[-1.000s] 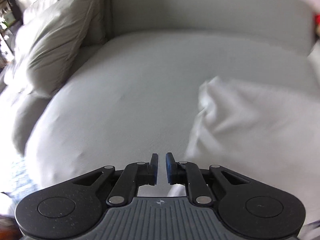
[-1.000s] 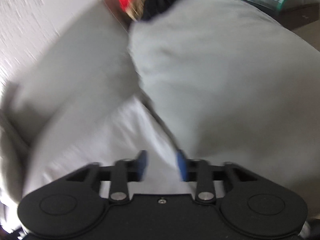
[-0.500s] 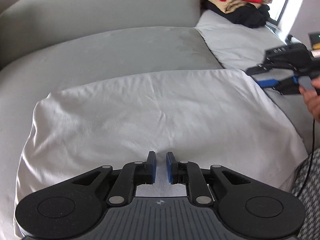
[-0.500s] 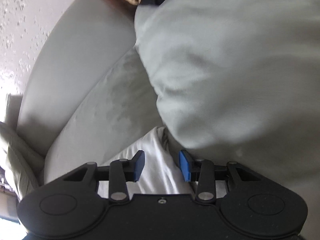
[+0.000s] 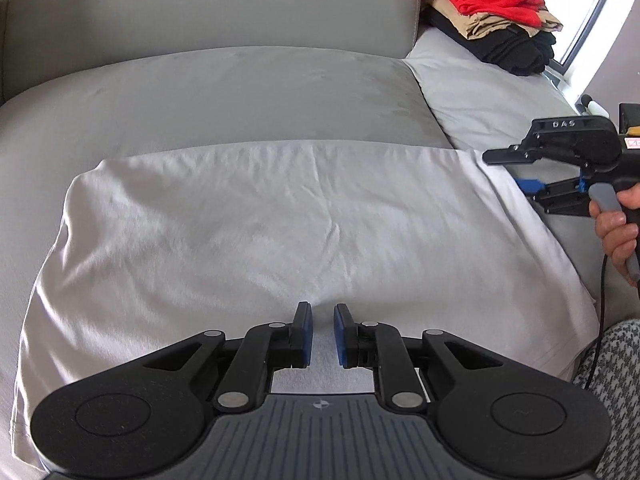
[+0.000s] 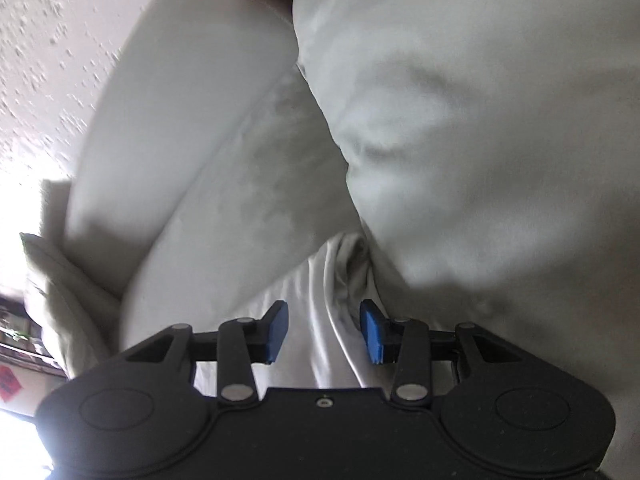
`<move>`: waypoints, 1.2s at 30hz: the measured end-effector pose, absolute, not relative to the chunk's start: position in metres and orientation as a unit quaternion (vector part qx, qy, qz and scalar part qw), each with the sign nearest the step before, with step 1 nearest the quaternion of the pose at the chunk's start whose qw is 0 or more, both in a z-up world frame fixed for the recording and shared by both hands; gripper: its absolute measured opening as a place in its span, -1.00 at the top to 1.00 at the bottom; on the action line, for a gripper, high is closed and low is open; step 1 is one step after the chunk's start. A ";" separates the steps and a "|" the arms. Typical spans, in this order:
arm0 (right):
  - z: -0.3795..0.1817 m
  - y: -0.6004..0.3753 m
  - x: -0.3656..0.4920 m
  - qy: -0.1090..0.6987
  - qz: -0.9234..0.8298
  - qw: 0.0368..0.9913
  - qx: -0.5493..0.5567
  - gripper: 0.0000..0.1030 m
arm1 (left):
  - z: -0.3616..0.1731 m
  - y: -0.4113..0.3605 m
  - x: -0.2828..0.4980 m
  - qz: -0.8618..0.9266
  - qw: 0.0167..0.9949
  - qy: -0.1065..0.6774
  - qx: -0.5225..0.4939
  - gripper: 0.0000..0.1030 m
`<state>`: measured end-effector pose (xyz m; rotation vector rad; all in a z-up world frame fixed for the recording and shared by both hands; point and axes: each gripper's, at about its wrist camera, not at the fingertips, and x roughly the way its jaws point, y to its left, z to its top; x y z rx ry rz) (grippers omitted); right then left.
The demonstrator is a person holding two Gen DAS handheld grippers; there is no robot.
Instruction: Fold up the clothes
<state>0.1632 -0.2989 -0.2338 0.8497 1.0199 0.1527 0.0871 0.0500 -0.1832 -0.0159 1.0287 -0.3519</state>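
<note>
A white garment (image 5: pixel 280 232) lies spread flat on the grey sofa seat (image 5: pixel 224 92), folded into a wide rectangle. My left gripper (image 5: pixel 319 334) hovers over its near edge, jaws a narrow gap apart, holding nothing. My right gripper (image 5: pixel 516 178) shows in the left wrist view at the garment's right edge, held on its side with jaws apart. In the right wrist view the right gripper (image 6: pixel 323 330) is open, and the garment's rumpled right edge (image 6: pixel 340 280) lies between its fingers, untouched.
A stack of folded clothes, red on top of tan and black (image 5: pixel 492 16), sits on a grey cushion (image 5: pixel 488 96) at the far right. The sofa backrest (image 5: pixel 208 8) runs behind. A pale pillow (image 6: pixel 52 288) lies at the sofa's far end.
My left gripper swung right from the bare seat to over the garment and came closer. My right gripper moved down to the garment's right edge, its jaws slightly wider.
</note>
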 end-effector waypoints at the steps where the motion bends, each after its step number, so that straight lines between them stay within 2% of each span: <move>1: -0.236 -0.300 0.164 0.468 0.080 0.783 0.403 0.25 | -0.183 0.050 0.087 -0.167 0.856 0.490 -0.009 0.70; 4: -0.243 -0.306 0.164 0.445 0.099 0.766 0.453 0.23 | -0.184 0.050 0.087 -0.167 0.856 0.488 -0.006 0.70; 9: -0.249 -0.305 0.172 0.459 0.085 0.773 0.430 0.25 | -0.185 0.050 0.088 -0.167 0.856 0.489 -0.007 0.70; 18: -0.270 -0.298 0.195 0.421 0.060 0.773 0.470 0.25 | -0.186 0.051 0.088 -0.166 0.857 0.488 -0.007 0.69; 20: -0.270 -0.296 0.197 0.417 0.057 0.775 0.471 0.32 | -0.186 0.052 0.088 -0.166 0.857 0.488 -0.010 0.69; 21: -0.269 -0.297 0.196 0.413 0.055 0.775 0.474 0.45 | -0.186 0.052 0.088 -0.166 0.857 0.488 -0.011 0.69; 22: -0.269 -0.298 0.194 0.408 0.054 0.776 0.478 0.67 | -0.186 0.052 0.087 -0.166 0.857 0.488 -0.012 0.69; 24: -0.270 -0.300 0.190 0.394 0.051 0.778 0.487 0.80 | -0.186 0.053 0.087 -0.166 0.857 0.487 -0.012 0.69; 36: -0.246 -0.342 0.188 0.370 0.005 0.784 0.499 0.85 | -0.187 0.053 0.085 -0.167 0.859 0.485 -0.013 0.68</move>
